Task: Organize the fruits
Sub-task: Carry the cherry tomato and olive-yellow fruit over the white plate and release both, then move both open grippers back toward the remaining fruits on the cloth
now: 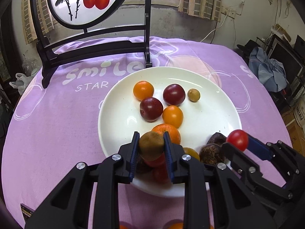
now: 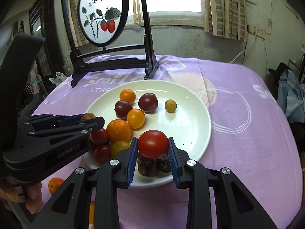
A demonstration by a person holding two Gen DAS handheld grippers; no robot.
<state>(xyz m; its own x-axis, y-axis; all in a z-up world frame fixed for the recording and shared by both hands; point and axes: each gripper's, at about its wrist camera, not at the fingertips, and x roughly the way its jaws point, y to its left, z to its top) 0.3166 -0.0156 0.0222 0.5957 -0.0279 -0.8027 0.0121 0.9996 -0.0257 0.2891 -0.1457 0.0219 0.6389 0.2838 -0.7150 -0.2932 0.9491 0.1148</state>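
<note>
A white plate (image 1: pixel 219 114) on the purple cloth holds several fruits: small oranges, dark red plums (image 1: pixel 173 94), a tan longan (image 1: pixel 193 95), a mandarin (image 1: pixel 169 131), red tomatoes and dark wrinkled fruits (image 1: pixel 211 153). My left gripper (image 1: pixel 151 143) is shut on a brown kiwi (image 1: pixel 151 146) above the plate's near edge. My right gripper (image 2: pixel 153 145) is shut on a red tomato (image 2: pixel 152 144) over the dark fruits (image 2: pixel 150 165) at the plate's near rim (image 2: pixel 200 148). In the left wrist view the right gripper (image 1: pixel 236 141) shows with its tomato (image 1: pixel 237 139); the left gripper (image 2: pixel 91 123) shows in the right wrist view.
A black wooden stand with a round painted screen (image 1: pixel 83 2) stands on the table behind the plate. An orange (image 2: pixel 54 185) lies on the cloth near the left of the plate. Clutter and a blue cloth (image 1: pixel 270 70) sit beyond the table's right edge.
</note>
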